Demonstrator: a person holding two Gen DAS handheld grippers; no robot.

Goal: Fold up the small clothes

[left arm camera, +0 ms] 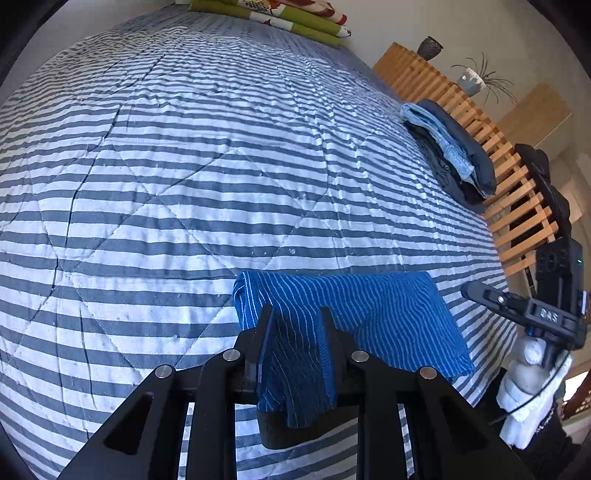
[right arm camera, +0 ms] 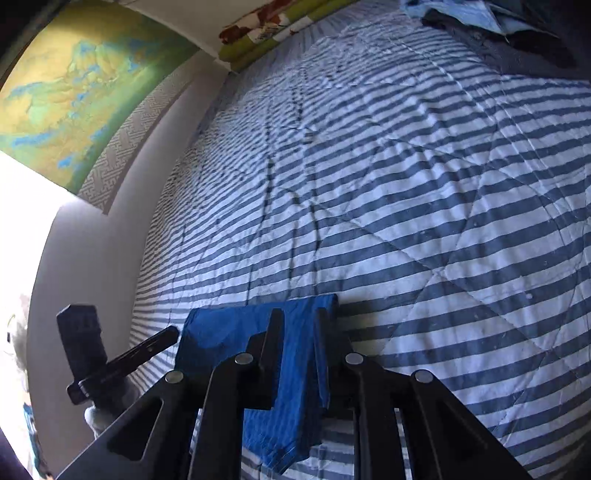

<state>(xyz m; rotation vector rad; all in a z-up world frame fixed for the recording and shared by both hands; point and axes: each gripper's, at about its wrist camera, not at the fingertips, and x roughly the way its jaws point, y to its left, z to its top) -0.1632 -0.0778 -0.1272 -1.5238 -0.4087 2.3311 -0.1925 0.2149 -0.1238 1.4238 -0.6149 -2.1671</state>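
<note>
Both my left gripper [left arm camera: 297,314] and right gripper [right arm camera: 297,317] have jaws clamped on the near edge of the blue striped garment [left arm camera: 373,310], which drapes onto the striped quilt [left arm camera: 184,166]; I should lift both corners evenly and carry them forward together so the fold lands square

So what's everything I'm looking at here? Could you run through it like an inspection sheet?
Surface: a bed with a grey-and-white striped quilt, creased in places.
Job's things: a blue striped cloth, partly folded, its near edge lifted off the quilt.
Clutter: a stack of folded clothes at the bed's edge; folded green patterned bedding at the far end.
Grippers: left gripper and right gripper each shut on the blue striped cloth.
Cables: a thin black cable by the gloved hand.
Surroundings: wooden slatted frame, two pots, wall painting.
</note>
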